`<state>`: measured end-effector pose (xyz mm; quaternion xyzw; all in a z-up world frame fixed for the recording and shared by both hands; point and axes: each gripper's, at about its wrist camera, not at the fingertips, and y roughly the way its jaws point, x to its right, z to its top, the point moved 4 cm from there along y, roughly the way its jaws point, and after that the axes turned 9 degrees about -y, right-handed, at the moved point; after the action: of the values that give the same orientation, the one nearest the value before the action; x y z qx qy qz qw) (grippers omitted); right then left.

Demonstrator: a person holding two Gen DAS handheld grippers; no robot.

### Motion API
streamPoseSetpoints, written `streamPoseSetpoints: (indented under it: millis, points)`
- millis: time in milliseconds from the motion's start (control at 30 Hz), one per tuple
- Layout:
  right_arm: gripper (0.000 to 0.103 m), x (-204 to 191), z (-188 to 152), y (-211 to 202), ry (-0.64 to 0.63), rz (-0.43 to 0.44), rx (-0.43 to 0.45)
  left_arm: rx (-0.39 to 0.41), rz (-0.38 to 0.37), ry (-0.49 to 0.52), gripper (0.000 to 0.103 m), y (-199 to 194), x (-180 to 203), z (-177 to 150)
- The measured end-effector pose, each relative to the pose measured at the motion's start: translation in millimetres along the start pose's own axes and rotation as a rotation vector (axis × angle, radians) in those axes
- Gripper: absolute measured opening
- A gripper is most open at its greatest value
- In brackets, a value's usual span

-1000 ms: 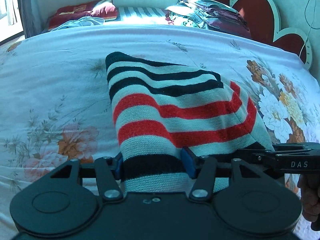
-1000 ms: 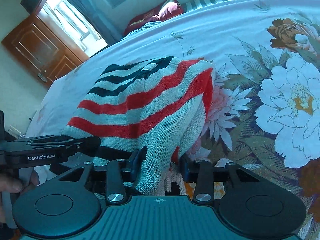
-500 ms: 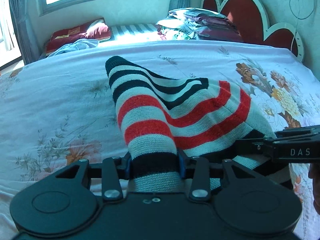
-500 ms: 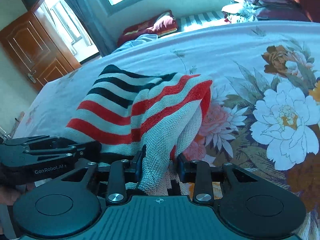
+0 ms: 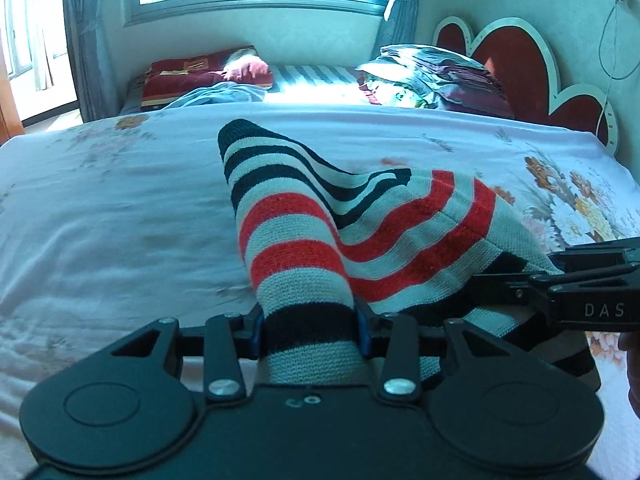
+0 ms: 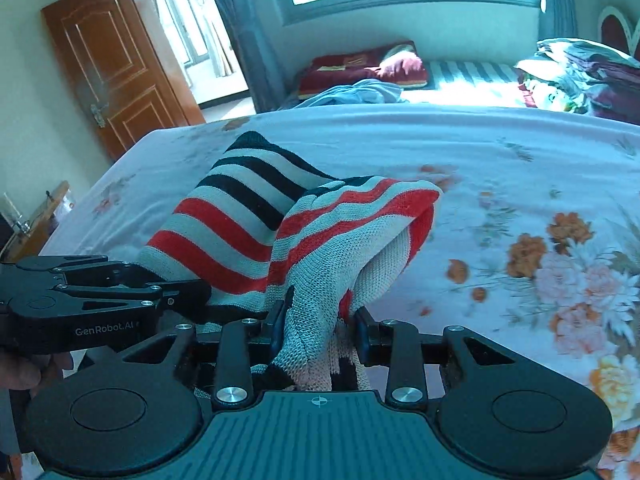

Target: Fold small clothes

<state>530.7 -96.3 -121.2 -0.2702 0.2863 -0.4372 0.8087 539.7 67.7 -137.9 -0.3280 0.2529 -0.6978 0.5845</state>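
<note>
A small knitted sweater with red, black and pale stripes is held up off the floral bedsheet, its far end still resting on the bed. My left gripper is shut on a bunched striped edge. My right gripper is shut on another gathered edge of the sweater. The right gripper's body shows at the right of the left wrist view. Likewise, the left gripper's body shows at the left of the right wrist view. The two stand side by side.
A red heart-shaped headboard stands at the right. Piled bedding and a red pillow lie on a second bed by the window. A wooden door is at the left. A hand holds the left gripper.
Both grippers closed tighter on the sweater's edges, then lifted and pulled it back toward the near side of the bed; the cloth now drapes steeper and more of the room shows.
</note>
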Motion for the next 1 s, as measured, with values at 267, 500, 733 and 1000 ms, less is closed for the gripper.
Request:
streamPoseSetpoints:
  millis: [267, 500, 733, 1000]
  points:
    - [0.034, -54, -15, 60, 0.032, 0.007, -0.074, -0.03, -0.041, -0.07, 0.046, 1, -83, -21]
    - [0.036, -18, -38, 71, 0.224, 0.046, -0.094, 0.011, -0.063, -0.111, 0.071, 13, -96, -31]
    - [0.053, -26, -31, 46, 0.164, -0.069, -0.072, 0.037, -0.08, -0.064, 0.059, -21, -107, -26]
    - [0.013, -81, -18, 27, -0.175, -0.124, -0.069, 0.016, -0.113, 0.039, 0.0, -32, -87, -41]
